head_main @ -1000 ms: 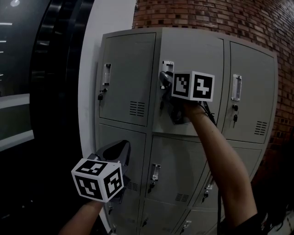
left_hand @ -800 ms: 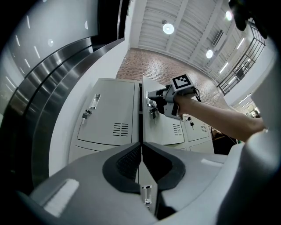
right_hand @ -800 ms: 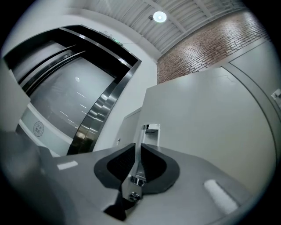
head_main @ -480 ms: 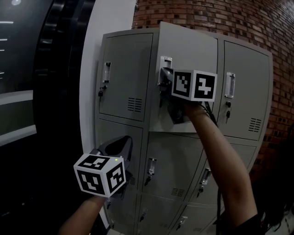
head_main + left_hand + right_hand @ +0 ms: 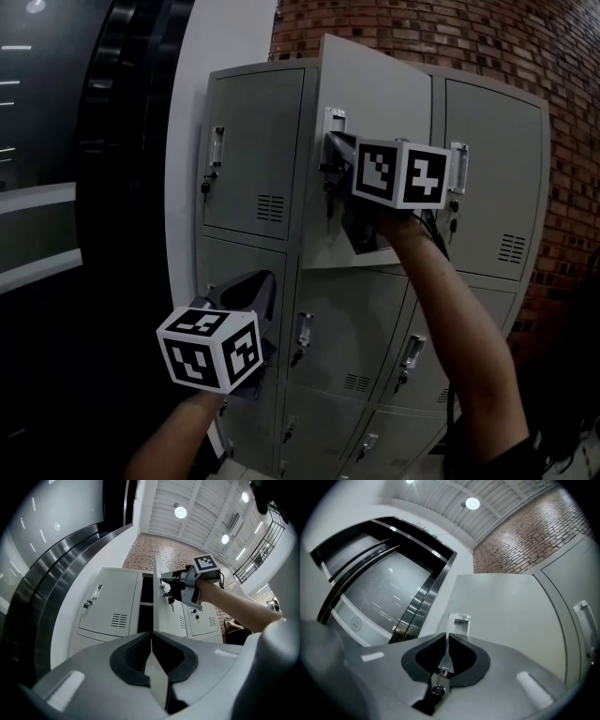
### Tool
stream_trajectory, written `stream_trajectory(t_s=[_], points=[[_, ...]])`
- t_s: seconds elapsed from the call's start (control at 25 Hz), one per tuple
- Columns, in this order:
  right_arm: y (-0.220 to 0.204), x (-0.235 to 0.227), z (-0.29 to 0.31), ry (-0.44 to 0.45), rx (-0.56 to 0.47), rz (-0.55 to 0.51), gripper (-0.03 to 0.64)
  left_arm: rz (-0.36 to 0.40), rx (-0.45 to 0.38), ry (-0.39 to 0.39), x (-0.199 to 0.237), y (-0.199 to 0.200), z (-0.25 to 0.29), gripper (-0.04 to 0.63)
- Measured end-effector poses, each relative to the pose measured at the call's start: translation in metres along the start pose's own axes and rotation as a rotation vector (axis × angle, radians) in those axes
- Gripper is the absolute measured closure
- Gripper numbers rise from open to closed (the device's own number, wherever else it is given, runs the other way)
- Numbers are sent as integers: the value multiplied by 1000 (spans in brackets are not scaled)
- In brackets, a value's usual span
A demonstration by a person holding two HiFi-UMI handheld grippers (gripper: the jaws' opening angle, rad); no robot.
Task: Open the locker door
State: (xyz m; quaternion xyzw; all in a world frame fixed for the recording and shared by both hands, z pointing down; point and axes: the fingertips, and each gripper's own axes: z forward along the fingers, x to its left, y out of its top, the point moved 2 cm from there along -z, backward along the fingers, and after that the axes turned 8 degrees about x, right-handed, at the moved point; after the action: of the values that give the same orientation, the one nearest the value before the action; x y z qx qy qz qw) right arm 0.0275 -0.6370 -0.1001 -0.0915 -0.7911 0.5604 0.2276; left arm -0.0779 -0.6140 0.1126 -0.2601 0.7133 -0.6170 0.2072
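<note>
The right gripper [image 5: 330, 155], jaws just closed on the handle [image 5: 458, 619] at the locker door [image 5: 375, 84] free edge, levers it outward; the left gripper [image 5: 253, 291] hangs shut, empty, clear.

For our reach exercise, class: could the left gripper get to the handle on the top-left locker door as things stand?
Probably yes: the left gripper, shut and empty, sits below that handle with nothing between them.

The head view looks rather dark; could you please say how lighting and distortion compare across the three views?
Head view: dim and underexposed, the lockers murky grey, the brick wall bowed at the edge. Left gripper view: brighter, strong fisheye with dark corners, the ceiling lamps blown out. Right gripper view: same fisheye, the door handle sharp.
</note>
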Motion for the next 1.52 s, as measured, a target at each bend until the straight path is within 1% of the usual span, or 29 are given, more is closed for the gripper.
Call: stream_trajectory(t_s=[0.2, 0.52, 0.72, 1.04, 1.24, 1.36, 1.52], points=[[9, 5, -25, 21, -13, -13, 600, 6, 1, -4, -26, 2, -5, 591], [19, 7, -62, 28, -30, -26, 614, 9, 2, 5, -61, 2, -14, 591], [17, 6, -86, 38, -32, -23, 614, 23, 4, 20, -82, 2, -23, 590], [2, 11, -127, 64, -13, -8, 614, 23, 12, 28, -116, 0, -33, 591], [-11, 15, -164, 74, -2, 13, 614, 13, 17, 31, -142, -5, -44, 591], [-24, 23, -186, 99, 12, 37, 614, 1, 20, 43, -158, -10, -56, 591], [-49, 36, -213, 129, 58, 60, 614, -20, 35, 64, -176, -18, -71, 591]])
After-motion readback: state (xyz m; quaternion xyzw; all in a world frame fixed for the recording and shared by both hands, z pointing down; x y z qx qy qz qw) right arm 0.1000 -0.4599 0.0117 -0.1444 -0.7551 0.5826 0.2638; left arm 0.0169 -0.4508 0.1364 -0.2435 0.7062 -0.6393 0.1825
